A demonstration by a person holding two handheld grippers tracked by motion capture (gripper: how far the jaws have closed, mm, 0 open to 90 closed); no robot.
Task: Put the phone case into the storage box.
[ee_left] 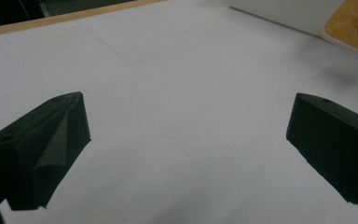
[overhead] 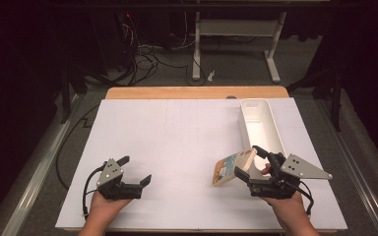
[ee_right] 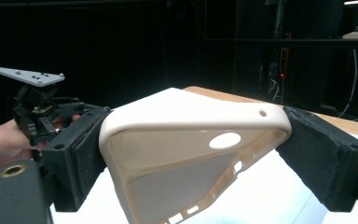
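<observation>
White table sheet (overhead: 177, 147), bare in the middle. Long white tray (overhead: 260, 125) lies just beyond the right gripper (overhead: 250, 161), long axis running away from the person. Right gripper clamps a cream phone case (ee_right: 186, 149) across its width, tilted above the sheet; nothing between. Left gripper (overhead: 137, 171) gapes empty, well apart.

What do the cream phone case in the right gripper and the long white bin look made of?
Cream phone case: apparently matte, slightly flexible plastic or rubber, with smooth moulded edges and cut-outs. Long white bin: likely rigid plastic, with thin even walls and rounded corners.
</observation>
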